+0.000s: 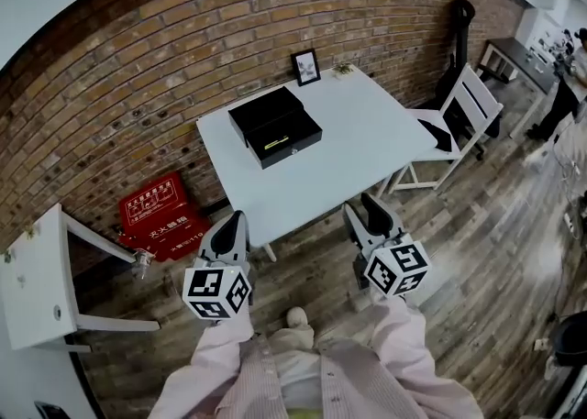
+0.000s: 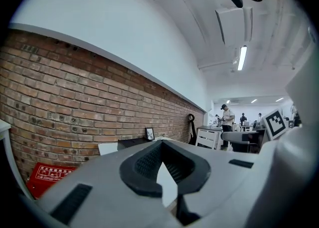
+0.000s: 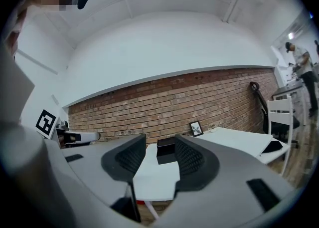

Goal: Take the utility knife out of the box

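Black ribbed pads on your right tongs (image 3: 159, 144) stand wide apart with nothing between them. Far beyond the gap you can see the black box (image 3: 167, 150) on the white tabletop (image 3: 234, 139). Your left tongs (image 2: 162, 144) have their tips drawn together, gripping nothing. From the head view, both the left tongs (image 1: 234, 218) and the right tongs (image 1: 362, 206) hover at the near edge of the tabletop (image 1: 367, 151), over the wooden floor (image 1: 477, 252) and well apart from the box (image 1: 275, 124). That box lies open toward the far side of the tabletop, and the utility knife (image 1: 275, 143) shows as a slim yellowish strip inside its front half. A small picture frame (image 1: 306, 67) stands behind it against the brick wall (image 1: 138, 60). A white chair (image 1: 463, 115) sits beside the tabletop, and a red case (image 1: 158, 211) rests on the floor by the wall.
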`<state>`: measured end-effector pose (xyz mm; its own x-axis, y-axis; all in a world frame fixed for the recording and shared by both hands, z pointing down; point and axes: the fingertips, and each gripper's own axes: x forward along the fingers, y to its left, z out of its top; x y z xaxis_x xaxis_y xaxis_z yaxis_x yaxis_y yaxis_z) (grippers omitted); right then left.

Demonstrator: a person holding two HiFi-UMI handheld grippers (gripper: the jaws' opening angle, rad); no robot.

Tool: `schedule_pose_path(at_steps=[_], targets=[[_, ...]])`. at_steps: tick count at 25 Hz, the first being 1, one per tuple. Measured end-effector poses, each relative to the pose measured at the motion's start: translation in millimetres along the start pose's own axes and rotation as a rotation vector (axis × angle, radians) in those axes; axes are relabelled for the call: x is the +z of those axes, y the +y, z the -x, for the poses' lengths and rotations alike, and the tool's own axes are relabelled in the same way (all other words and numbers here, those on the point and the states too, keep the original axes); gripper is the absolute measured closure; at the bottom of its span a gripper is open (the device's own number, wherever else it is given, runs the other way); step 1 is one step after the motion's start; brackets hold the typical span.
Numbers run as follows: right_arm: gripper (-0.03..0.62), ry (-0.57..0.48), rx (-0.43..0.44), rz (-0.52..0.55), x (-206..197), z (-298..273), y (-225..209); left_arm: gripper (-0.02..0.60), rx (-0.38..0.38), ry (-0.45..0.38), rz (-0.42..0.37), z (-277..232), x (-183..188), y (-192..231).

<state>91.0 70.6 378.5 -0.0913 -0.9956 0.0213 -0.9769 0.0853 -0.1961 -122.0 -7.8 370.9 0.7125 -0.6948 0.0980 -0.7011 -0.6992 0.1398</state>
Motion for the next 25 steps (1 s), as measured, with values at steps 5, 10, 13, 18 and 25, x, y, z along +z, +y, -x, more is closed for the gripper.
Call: schedule_pose_path(at_steps=[5, 10, 13, 18, 25], targets=[[0.431, 0.021, 0.01, -0.006, -4, -36, -8, 0.589, 0.003, 0.016, 0.012, -26, -2, 19], [0.431, 0.025, 0.014, -0.001, -3, -62, -13, 0.589, 0.011, 0.017, 0.022, -44, -2, 34], [0.431, 0.021, 0.003, -0.003, -3, -68, -19, 0.589, 0.003, 0.024, 0.029, -53, -7, 38], [0.431, 0.043, -0.035, 0.004, -10, -73, -30, 0.589, -0.013, 0.042, 0.029, -62, -13, 38], [0.431, 0.06, -0.019, -0.009, -17, -101, -42, 0.589, 0.011, 0.06, 0.041, -80, -20, 50]])
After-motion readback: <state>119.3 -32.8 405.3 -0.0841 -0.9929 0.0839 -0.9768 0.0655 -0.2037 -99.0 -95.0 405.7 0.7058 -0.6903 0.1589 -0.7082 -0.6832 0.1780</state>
